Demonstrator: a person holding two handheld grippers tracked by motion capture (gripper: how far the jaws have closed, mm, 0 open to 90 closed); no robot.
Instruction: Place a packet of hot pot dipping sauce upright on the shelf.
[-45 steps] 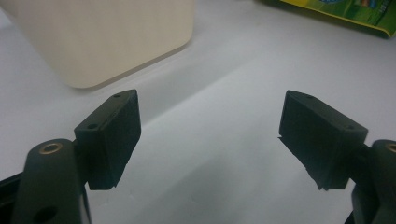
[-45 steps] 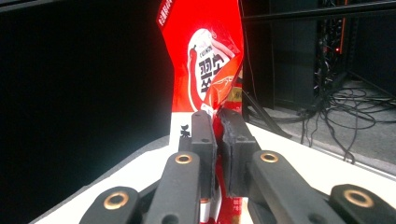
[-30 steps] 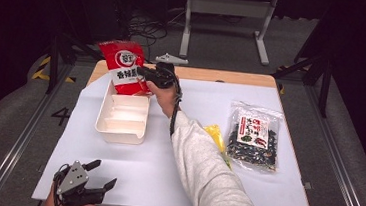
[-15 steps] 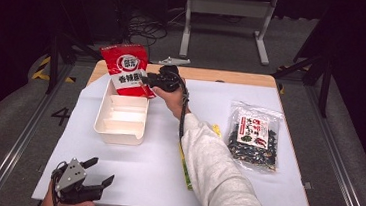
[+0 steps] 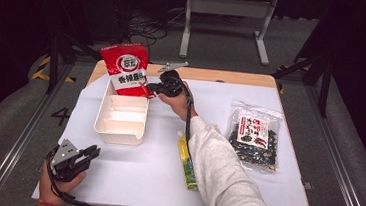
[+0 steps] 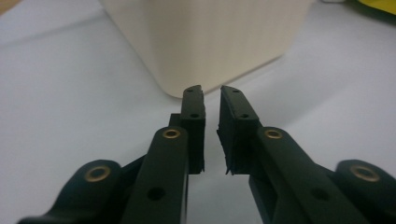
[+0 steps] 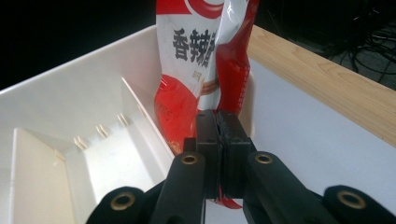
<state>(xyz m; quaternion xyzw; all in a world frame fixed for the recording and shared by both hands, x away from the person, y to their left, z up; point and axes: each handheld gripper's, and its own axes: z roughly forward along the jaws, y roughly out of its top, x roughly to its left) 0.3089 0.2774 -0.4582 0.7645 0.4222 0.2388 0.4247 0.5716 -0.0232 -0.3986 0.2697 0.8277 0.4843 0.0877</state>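
Right gripper point(image 7: 217, 121) pinches the glossy red bag's point(image 5: 126, 70) crinkled edge
Bag stands upright at the ribbed cream tray's point(image 5: 118, 127) far end; left gripper point(image 6: 211, 105), matte black, has just been closing, nearly together, nothing between

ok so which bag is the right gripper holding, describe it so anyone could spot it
Start at the white divided tray on the table's left half. At its far end a red bag stands upright, its lower edge pinched by the right gripper. It is the one red, standing packet; the dark bag lies flat.
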